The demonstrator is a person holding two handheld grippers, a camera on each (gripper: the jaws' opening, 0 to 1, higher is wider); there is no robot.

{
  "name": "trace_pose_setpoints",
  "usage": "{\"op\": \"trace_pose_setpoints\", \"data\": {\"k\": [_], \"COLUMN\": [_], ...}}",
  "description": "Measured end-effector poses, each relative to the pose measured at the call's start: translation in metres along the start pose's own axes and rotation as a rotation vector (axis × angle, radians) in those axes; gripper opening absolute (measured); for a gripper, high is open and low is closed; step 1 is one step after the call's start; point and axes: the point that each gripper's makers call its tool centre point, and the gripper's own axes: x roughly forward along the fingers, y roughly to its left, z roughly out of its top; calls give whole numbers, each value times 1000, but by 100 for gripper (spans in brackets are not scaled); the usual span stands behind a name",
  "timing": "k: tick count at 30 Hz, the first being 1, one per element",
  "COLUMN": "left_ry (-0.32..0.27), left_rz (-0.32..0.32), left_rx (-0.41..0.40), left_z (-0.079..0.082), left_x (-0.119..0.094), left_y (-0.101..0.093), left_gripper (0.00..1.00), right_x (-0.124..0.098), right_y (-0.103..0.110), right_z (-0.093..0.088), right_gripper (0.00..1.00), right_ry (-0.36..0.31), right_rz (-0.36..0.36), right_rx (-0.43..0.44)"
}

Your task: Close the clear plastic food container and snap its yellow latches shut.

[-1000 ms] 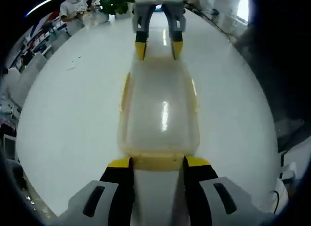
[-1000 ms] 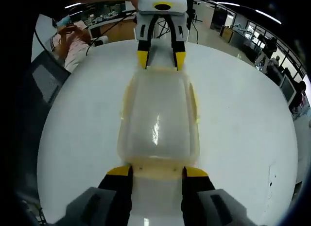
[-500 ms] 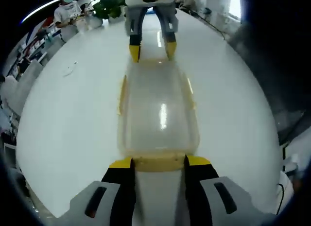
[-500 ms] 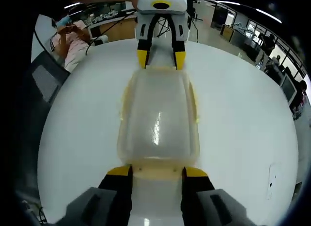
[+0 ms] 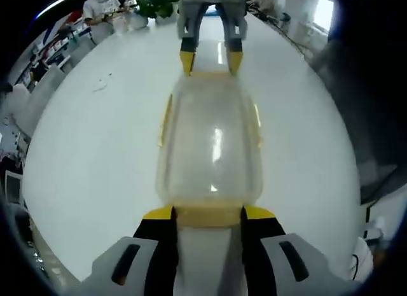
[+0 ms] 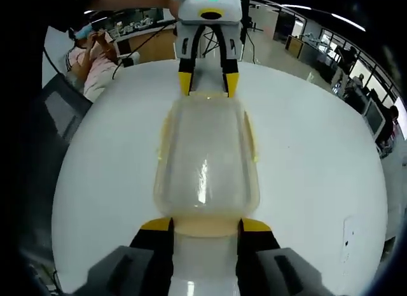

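The clear plastic container [image 5: 210,143] lies lengthwise on the white table [image 5: 95,156], lid on, with thin yellow latches along its long sides [image 5: 165,118]. My left gripper [image 5: 208,214] stands open at the near end, its yellow-tipped jaws on either side of the yellow end latch [image 5: 208,213]. The right gripper [image 5: 210,59] stands open at the far end. In the right gripper view the same container [image 6: 206,159] runs away from my right gripper [image 6: 205,225], whose jaws flank the yellow end latch [image 6: 205,227]. The left gripper [image 6: 208,83] sits at the opposite end.
The round white table [image 6: 318,156] spreads wide on both sides of the container. A small scrap [image 5: 100,87] lies on it at the left. A seated person [image 6: 95,51] and a dark chair [image 6: 60,111] are beyond the edge, and a green plant [image 5: 152,2] stands farther off.
Both grippers stay at the container's two ends. The views have tilted slightly, and the container has not visibly moved on the table.
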Motion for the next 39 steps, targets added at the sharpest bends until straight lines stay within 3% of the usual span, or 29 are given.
{"op": "trace_pose_setpoints", "data": {"k": [11, 17, 30, 39], "left_ry": [-21, -17, -23, -35], "left_rz": [27, 52, 62, 50], "left_rx": [-11, 2, 16, 14], "left_z": [42, 56, 67, 89], "left_x": [-46, -61, -47, -31], "left_y": [-13, -14, -9, -7], "left_gripper": [35, 35, 35, 35], "right_x": [-54, -69, -70, -80], "right_y": [4, 4, 2, 2], "right_z": [9, 11, -10, -34], "right_gripper": [36, 36, 36, 36], "right_ry": [4, -9, 2, 4], "right_rz": [-30, -53, -44, -39], "right_rx": [-50, -55, -54, -43]}}
